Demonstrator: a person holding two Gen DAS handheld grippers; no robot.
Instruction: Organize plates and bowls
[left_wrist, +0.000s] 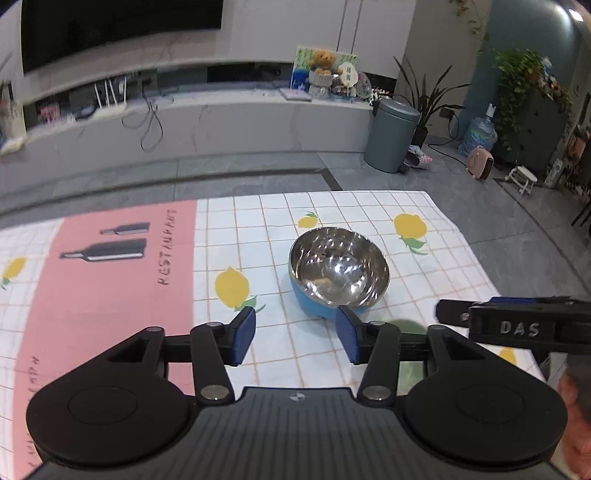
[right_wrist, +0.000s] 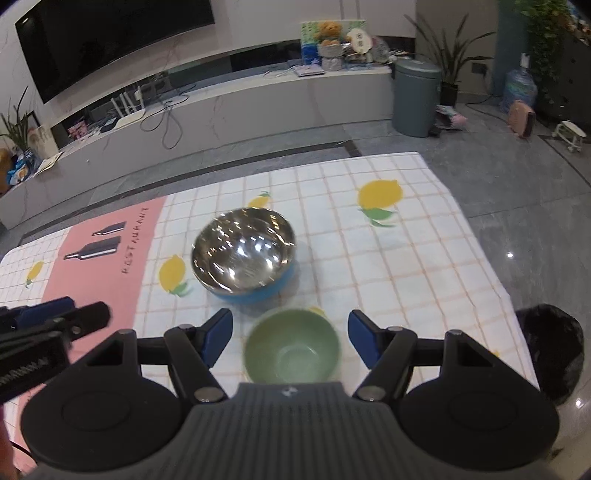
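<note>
A steel bowl with a blue outside sits upright on the lemon-print tablecloth. A small empty green bowl stands nearer, on the cloth below and between the blue pads of my right gripper. The pads stand apart from its rim, so the gripper is open. My left gripper is open with only cloth between its fingers, just short of the steel bowl. In the left wrist view the green bowl shows only as a sliver behind the right finger. Each gripper appears at the edge of the other's view.
A pink "RESTAURANT" mat covers the left of the table. The table's right edge drops to grey floor, where a dark bin stands close by. A grey pedal bin and a long TV shelf are beyond.
</note>
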